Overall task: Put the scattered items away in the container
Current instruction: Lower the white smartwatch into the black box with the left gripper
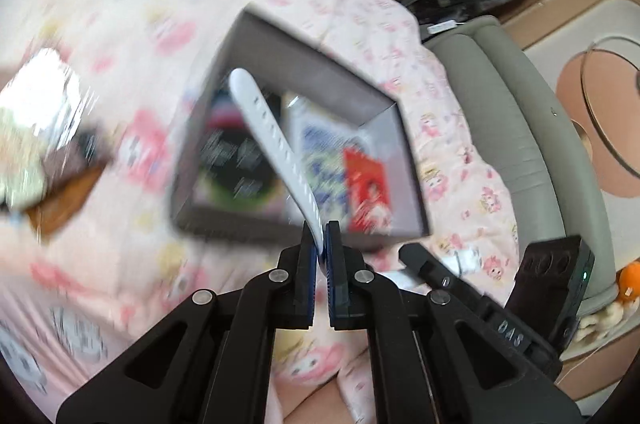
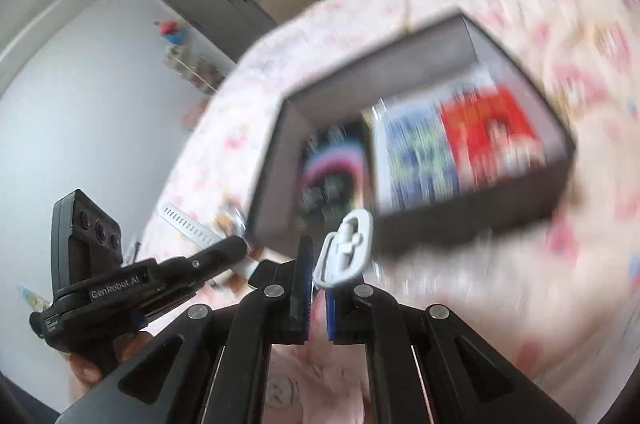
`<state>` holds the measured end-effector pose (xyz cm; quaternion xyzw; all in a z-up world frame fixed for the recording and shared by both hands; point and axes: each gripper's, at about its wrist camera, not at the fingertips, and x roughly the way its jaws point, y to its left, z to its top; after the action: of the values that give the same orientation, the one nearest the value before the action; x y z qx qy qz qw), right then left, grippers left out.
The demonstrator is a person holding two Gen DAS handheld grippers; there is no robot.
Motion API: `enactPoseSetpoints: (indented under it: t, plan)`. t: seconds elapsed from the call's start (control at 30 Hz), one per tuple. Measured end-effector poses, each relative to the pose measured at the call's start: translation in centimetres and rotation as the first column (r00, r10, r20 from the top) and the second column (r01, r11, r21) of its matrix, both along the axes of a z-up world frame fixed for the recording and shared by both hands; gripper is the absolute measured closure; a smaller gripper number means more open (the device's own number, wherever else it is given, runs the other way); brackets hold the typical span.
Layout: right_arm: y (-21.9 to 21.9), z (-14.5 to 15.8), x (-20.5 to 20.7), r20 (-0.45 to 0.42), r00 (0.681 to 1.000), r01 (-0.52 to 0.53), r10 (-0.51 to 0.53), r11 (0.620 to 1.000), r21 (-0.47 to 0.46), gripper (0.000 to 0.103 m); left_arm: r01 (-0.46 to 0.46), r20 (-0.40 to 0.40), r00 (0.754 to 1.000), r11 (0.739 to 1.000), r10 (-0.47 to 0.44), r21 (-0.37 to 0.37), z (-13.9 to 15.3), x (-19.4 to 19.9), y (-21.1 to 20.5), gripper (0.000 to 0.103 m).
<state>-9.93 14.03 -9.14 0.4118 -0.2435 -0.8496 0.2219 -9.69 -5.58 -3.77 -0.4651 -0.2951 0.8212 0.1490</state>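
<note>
Left wrist view: the left gripper (image 1: pixel 320 244) has its jaws clamped on the near end of a white perforated strap (image 1: pixel 272 144). The strap's long axis runs from the jaws up and to the left, its rounded free end pointing toward the far left corner of the grey box (image 1: pixel 280 44), in front of the box opening. The box sits on a bed covered by a pink cartoon-print quilt (image 1: pixel 132 4). Inside it lie a dark item with pink and green markings (image 1: pixel 236 152), a blue-and-white printed pack (image 1: pixel 324 152) and a red pack (image 1: pixel 366 184), side by side. A blurred clear-wrapped item (image 1: pixel 40 128) lies on the quilt, left of the box. The right gripper (image 1: pixel 416 254) shows at lower right. Right wrist view: the right gripper (image 2: pixel 318 264) has its jaws closed on a white strap piece with a buckle loop (image 2: pixel 346 248), which stands upright from the jaws, its long axis pointing toward the near wall of the grey box (image 2: pixel 460 212). The left gripper (image 2: pixel 236 244) appears at left, with its strap (image 2: pixel 188 222) extending up and left from it.
</note>
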Motion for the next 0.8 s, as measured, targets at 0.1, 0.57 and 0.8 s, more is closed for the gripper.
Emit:
enactPoseSetpoints:
  t: [0.1, 0.57, 0.8]
  plan:
    - [4.3, 3.4, -4.6, -0.003, 1.000, -0.016, 0.016, 1.000, 0.009, 0.099, -0.018, 0.025, 1.000, 1.000, 0.018, 0.005, 0.9, -4.6, 1.1, 0.100]
    - [7.1, -2.6, -19.3, 0.272, 0.962, -0.059, 0.011, 0.984, 0.167, 0.097, -0.046, 0.247, 0.967, 0.996, 0.065, -0.083, -9.4, -19.6, 5.2, 0.099]
    - [5.4, -2.6, -18.8, 0.281, 0.959, -0.130, 0.038, 0.941, 0.314, 0.067, -0.007, 0.310, 0.950, 0.997, 0.032, -0.080, -9.6, -18.3, 4.7, 0.081]
